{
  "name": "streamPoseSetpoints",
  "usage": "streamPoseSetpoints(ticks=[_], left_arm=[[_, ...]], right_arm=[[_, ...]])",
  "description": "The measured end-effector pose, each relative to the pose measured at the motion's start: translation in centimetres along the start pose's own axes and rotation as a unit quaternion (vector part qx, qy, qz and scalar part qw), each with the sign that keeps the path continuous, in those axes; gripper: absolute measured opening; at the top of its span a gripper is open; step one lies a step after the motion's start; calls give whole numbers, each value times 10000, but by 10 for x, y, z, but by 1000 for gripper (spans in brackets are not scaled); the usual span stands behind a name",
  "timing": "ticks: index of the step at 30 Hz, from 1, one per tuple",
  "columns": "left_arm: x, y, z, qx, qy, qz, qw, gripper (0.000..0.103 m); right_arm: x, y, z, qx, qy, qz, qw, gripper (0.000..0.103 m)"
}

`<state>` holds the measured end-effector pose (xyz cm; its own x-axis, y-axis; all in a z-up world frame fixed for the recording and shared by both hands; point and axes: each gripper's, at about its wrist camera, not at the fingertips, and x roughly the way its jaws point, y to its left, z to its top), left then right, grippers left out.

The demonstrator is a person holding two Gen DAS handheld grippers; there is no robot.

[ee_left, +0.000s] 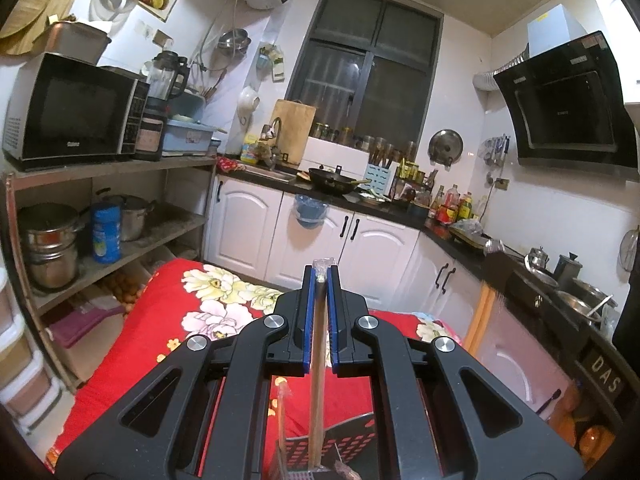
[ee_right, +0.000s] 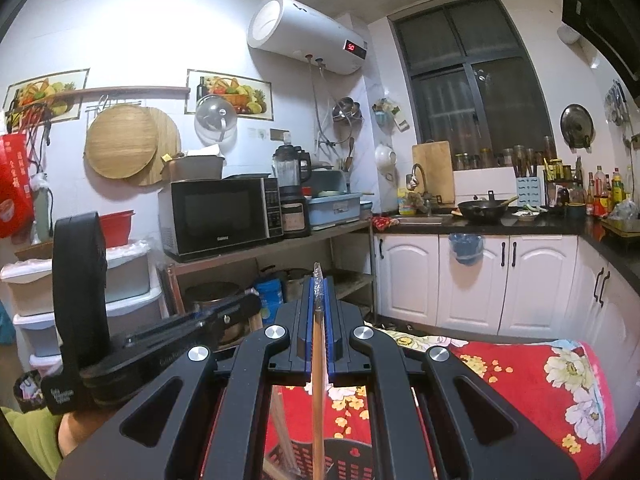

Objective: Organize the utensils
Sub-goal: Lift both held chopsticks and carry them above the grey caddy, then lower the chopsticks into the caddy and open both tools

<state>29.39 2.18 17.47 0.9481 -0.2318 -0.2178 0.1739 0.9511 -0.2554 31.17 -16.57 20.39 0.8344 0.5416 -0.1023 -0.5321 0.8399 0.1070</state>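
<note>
**Chopsticks in Both Grippers, Basket Waiting Below**

The jaws of the left gripper [ee_left: 320, 276] are pressing nearly together on a plastic-wrapped wooden chopstick [ee_left: 316, 380], its clear wrapper tip poking out past the blue pads while the shaft is running back under the camera. The jaws of the right gripper [ee_right: 319, 284] are clamping a second wrapped chopstick [ee_right: 317, 380] in the same way, crinkled film showing at the front end. Below each gripper, a dark perforated utensil basket [ee_left: 352, 446] is sitting on the red floral cloth [ee_left: 160, 320] that is covering the desk, and the lower ends of both held sticks are appearing to reach down toward or into it; whether they are touching its floor cannot be told. Another wrapped stick [ee_left: 282, 412] is leaning beside the held one in the left view, just apart from it. In the right view the left gripper is showing at the lower left, held by a person's hand [ee_right: 72, 436].

Judging by this, the sorting is looking partly done: at least one stick is already standing in the basket, two are still being carried, and releasing them upright is remaining. Beyond, the microwave [ee_left: 76, 112], the wok [ee_left: 334, 182] and white cabinets are filling the kitchen.
</note>
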Motion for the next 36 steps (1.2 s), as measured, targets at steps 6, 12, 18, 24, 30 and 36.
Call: streamPoseSetpoints(ticks=[6,12,18,24,30,36], left_arm=[[12,3,-13,24,95,1,10000,2],[21,8,-29,17,222,-36,9997,2],[28,13,-41,-27,353,-57,9994,2],[30,14,-52,-10,481,-72,9988,2],[27,14,-59,-26,550,-53,9985,2],[24,15,-66,-48,615,-31,9981,2]], right_arm=[[12,-5,-11,-20,-34,-81,10000,5],[25,-12,-30,-14,68,-219,9997,5],[34,-20,-51,51,237,-291,9993,5],[36,-25,-69,122,413,-358,9984,5],[35,-30,-81,216,553,-385,9975,5],[29,-31,-88,253,655,-381,9968,5]])
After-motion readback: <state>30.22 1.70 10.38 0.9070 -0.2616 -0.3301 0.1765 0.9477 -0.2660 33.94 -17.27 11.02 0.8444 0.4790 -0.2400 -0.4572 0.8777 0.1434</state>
